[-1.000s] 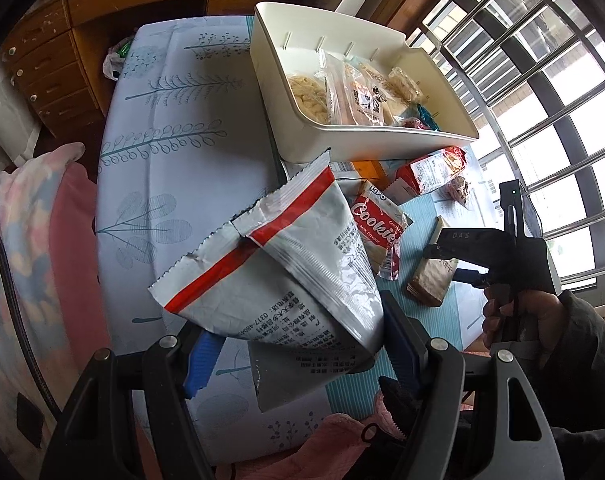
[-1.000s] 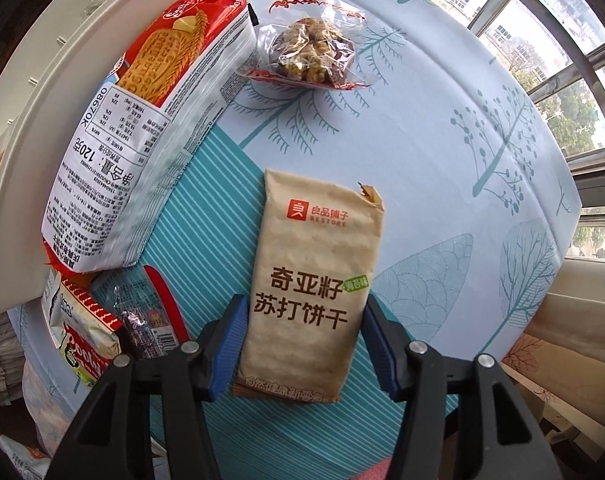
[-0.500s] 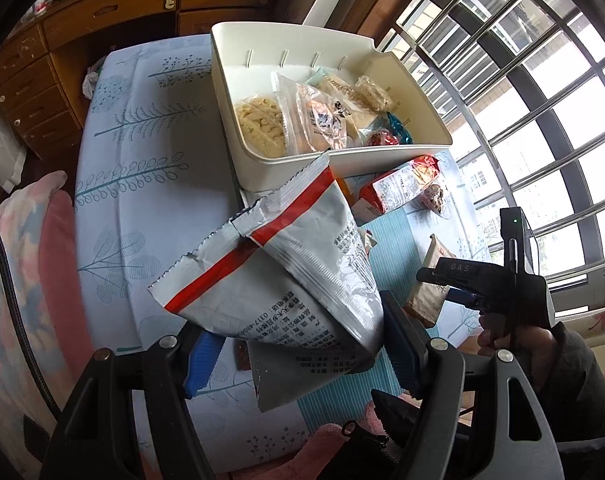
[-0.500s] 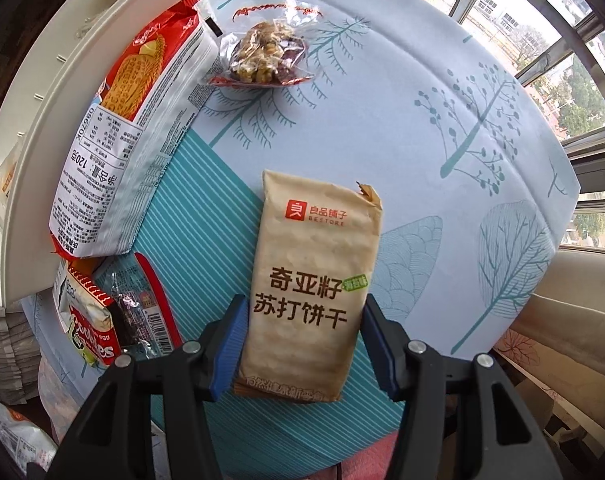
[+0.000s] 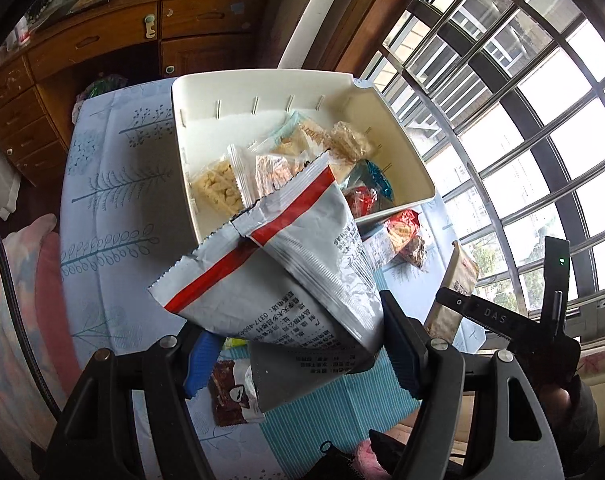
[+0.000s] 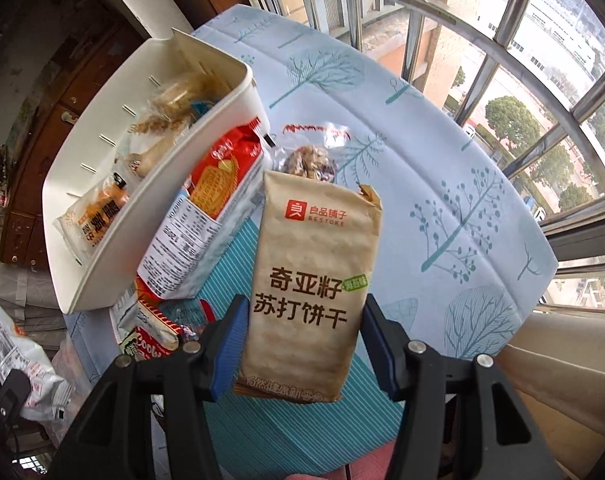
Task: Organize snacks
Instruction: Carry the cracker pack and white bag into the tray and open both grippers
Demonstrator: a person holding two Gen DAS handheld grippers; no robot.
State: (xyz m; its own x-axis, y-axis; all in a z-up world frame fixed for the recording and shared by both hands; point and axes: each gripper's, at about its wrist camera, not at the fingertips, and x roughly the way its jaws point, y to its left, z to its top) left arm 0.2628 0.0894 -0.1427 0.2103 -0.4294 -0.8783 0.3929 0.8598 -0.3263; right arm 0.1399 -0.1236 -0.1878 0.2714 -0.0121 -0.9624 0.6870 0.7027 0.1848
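Note:
My left gripper (image 5: 298, 356) is shut on a silver snack bag with a red stripe (image 5: 286, 280) and holds it in the air in front of the white bin (image 5: 406, 160), which holds several snack packs. My right gripper (image 6: 306, 356) is shut on a tan cracker packet (image 6: 314, 272), lifted off the table and upright; it also shows in the left wrist view (image 5: 456, 284). The white bin (image 6: 162, 184) lies up and left in the right wrist view.
A red-and-white biscuit bag (image 6: 206, 216) and a clear nut pack (image 6: 310, 160) lie by the bin. A cookies pack (image 6: 150, 340) and a brown packet (image 5: 228, 396) lie on the teal mat. Wooden drawers stand behind; window bars at right.
Both grippers have risen with their packs. The tan packet has left the table. The silver bag has moved up toward the bin, whose inside now shows more.

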